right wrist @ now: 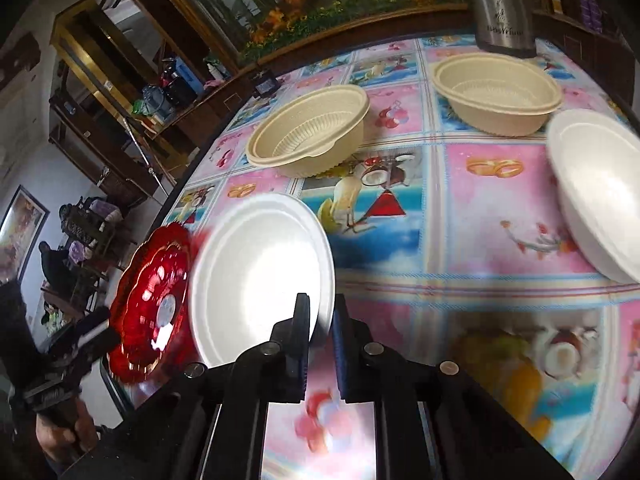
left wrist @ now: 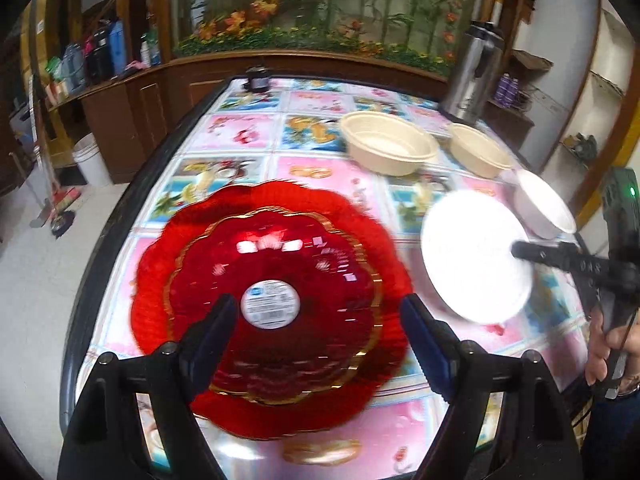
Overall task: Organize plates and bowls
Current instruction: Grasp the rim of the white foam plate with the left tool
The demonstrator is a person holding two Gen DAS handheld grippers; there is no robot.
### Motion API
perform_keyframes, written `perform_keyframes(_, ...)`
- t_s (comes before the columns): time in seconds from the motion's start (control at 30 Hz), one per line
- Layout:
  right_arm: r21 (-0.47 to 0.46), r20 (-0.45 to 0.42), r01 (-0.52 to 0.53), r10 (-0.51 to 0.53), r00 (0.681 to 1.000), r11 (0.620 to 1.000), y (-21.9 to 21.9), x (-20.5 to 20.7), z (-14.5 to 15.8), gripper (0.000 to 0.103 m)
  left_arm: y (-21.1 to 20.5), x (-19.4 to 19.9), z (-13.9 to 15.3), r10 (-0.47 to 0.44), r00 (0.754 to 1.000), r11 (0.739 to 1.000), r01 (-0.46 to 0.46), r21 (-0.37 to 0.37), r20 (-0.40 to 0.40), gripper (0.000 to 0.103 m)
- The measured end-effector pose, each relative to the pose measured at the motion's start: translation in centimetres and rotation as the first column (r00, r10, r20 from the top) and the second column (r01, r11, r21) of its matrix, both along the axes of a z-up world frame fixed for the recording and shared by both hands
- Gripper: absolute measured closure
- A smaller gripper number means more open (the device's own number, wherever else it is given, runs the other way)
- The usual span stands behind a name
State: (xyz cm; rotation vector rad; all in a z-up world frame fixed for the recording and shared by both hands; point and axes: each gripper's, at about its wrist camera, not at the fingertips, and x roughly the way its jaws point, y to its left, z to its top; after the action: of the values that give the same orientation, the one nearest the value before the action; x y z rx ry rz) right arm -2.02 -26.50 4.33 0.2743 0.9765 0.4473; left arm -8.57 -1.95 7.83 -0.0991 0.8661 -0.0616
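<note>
Now white plate (right wrist: pixel 260 276) between right tongs (right wrist: pixel 322 320).

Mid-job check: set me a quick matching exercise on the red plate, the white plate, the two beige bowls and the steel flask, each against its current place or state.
Things:
1. red plate
2. white plate
3. beige bowls
4. steel flask

Places or states:
A. standing at the table's far edge
B. rim pinched in the right claw
C. under the open left claw, not gripped
D. upright and empty beyond the plates

Pairs: 1-C, 2-B, 3-D, 4-A
</note>
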Motion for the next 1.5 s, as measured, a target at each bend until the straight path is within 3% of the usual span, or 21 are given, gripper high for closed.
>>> perform_keyframes(0.17,-0.051,0.059,0.032,-0.029,0.998,0.998,-4.4,-4.0,0.7,0.090,-3.6,0.6,0.4,-0.105,0.994,0.994,0.105,-0.028,-0.002,0.021)
perform_keyframes(0.27,-0.119,0.148,0.090,-0.072,0.986,0.989,-6.5,-6.2,1.6,0.089,-6.4,1.3,0.2,-0.176,0.984,0.983,0.175,-0.051,-0.018,0.021)
perform_keyframes(0.47,-0.103,0.251,0.151,-0.121,0.961,0.983,-9.4,-8.4,3.1,0.089,-11.4,2.9,-1.2,-0.265,0.962,0.961,0.259,-0.096,-0.065,0.021)
perform_keyframes(0.63,-0.111,0.184,0.176,-0.153,0.971,0.978,-10.3,-7.8,1.2,0.088,-14.1,3.8,-2.4,-0.300,0.949,0.951,0.289,-0.109,-0.095,0.021)
perform_keyframes(0.77,-0.091,0.188,0.218,-0.199,0.962,0.972,-11.9,-8.5,1.0,0.086,-15.1,4.3,-2.7,-0.318,0.943,0.943,0.303,-0.138,-0.099,0.021)
perform_keyframes(0.8,-0.073,0.180,0.223,-0.207,0.962,0.972,-12.5,-8.7,1.0,0.084,-15.4,4.5,-2.9,-0.318,0.942,0.943,0.304,-0.133,-0.103,0.021)
perform_keyframes(0.9,-0.010,0.155,0.222,-0.217,0.964,0.975,-13.5,-9.0,0.8,0.055,-16.0,4.9,-3.4,-0.320,0.941,0.943,0.305,-0.131,-0.110,0.022)
perform_keyframes(0.93,-0.006,0.154,0.213,-0.209,0.966,0.977,-13.4,-9.2,0.8,0.045,-16.3,5.0,-3.6,-0.322,0.940,0.943,0.307,-0.132,-0.110,0.028)
perform_keyframes(0.97,-0.012,0.158,0.203,-0.199,0.967,0.979,-13.2,-9.3,0.7,0.043,-16.6,5.2,-3.7,-0.323,0.940,0.942,0.308,-0.132,-0.109,0.033)
perform_keyframes(1.1,-0.046,0.139,0.173,-0.166,0.976,0.984,-11.7,-9.0,-0.1,0.043,-18.0,5.9,-5.2,-0.342,0.929,0.938,0.328,-0.116,-0.139,0.067)
perform_keyframes(1.13,-0.053,0.131,0.174,-0.166,0.977,0.983,-11.4,-8.9,-0.4,0.047,-18.3,5.9,-5.5,-0.351,0.925,0.934,0.336,-0.123,-0.141,0.067)
perform_keyframes(1.17,-0.057,0.117,0.170,-0.162,0.980,0.984,-11.1,-8.7,-0.8,0.068,-18.6,5.7,-5.6,-0.360,0.922,0.931,0.344,-0.124,-0.142,0.068)
perform_keyframes(1.23,-0.025,0.087,0.143,-0.140,0.986,0.989,-10.5,-8.6,-1.3,0.088,-19.3,4.9,-5.5,-0.370,0.921,0.929,0.364,-0.071,-0.120,0.082)
perform_keyframes(1.3,-0.023,0.089,0.128,-0.126,0.988,0.991,-9.8,-8.7,-1.4,0.088,-19.5,4.3,-5.1,-0.364,0.926,0.931,0.363,-0.028,-0.102,0.082)
perform_keyframes(1.5,0.003,0.092,0.111,-0.111,0.990,0.994,-8.8,-8.5,-0.9,0.088,-17.7,3.5,-4.2,-0.333,0.939,0.943,0.332,-0.023,-0.082,0.082)
